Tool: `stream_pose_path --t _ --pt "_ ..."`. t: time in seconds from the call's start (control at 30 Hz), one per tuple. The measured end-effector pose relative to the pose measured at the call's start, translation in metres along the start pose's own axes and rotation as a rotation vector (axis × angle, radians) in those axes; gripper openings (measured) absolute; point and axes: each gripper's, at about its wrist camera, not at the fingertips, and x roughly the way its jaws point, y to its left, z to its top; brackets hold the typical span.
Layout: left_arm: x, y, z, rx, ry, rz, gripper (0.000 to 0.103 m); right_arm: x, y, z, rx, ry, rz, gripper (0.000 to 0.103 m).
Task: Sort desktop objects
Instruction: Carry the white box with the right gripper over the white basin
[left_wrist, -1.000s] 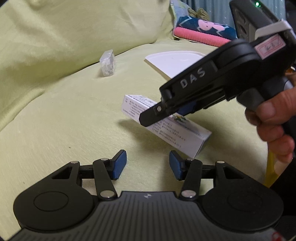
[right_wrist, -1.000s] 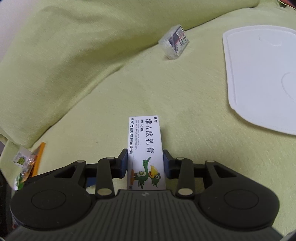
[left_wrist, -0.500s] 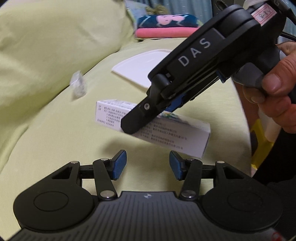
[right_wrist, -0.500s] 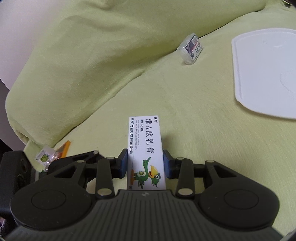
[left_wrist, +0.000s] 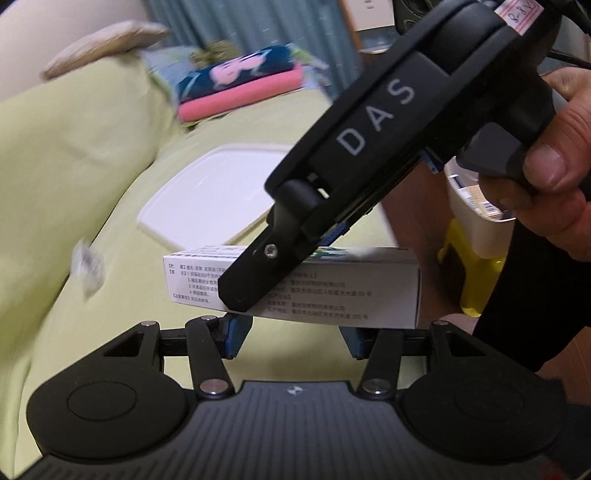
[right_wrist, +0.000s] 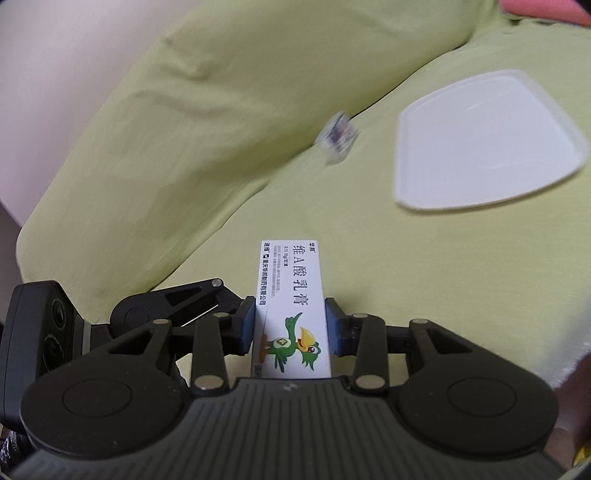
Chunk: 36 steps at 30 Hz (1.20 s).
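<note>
Ointment box (right_wrist: 291, 306), white with a green cartoon bird on its face, sat clamped between the blue pads (right_wrist: 246, 328) of the right gripper (right_wrist: 290, 328), held up off the yellow-green cover (right_wrist: 424, 266). And look at that: from the left wrist view the same box (left_wrist: 354, 291) hung level in the air, right gripper (left_wrist: 255, 273) biting its middle from above, a person's hand (left_wrist: 554, 192) wrapped round the black handle. The left gripper (left_wrist: 291, 338) waited just under the box with its jaws wide apart, nothing between them. Beyond, a white tray (right_wrist: 480, 140) lay flat on the cover, and a small clear packet (right_wrist: 338, 142), blurred, sat by the cushion fold. Folded pink and navy cloth (left_wrist: 243, 88) lay at the far end, a yellow stool (left_wrist: 476, 273) over the edge.
</note>
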Motion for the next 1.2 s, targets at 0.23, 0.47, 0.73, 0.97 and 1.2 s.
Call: stream_pose_path --t 0.23,0.47,0.73,0.97,1.2 --pt "0.015 -0.043 0.047 0.138 -0.083 -0.099 0.056 -0.062 -0.020 -0.006 0.049 -0.115 -0.108 0.034" --pt "0.038 -0.089 0.097 0.250 -0.164 -0.192 0.056 -0.133 -0.046 -0.013 0.101 -0.226 -0.246 0.034" --pt "0.069 -0.145 0.153 0.367 -0.229 -0.290 0.056 -0.203 -0.082 -0.018 0.173 -0.329 -0.369 0.034" --pt "0.093 -0.195 0.184 0.456 -0.248 -0.362 0.056 -0.247 -0.122 -0.027 0.237 -0.386 -0.448 0.034" --pt "0.133 -0.233 0.208 0.519 -0.254 -0.453 0.056 -0.280 -0.168 -0.043 0.321 -0.424 -0.526 0.034"
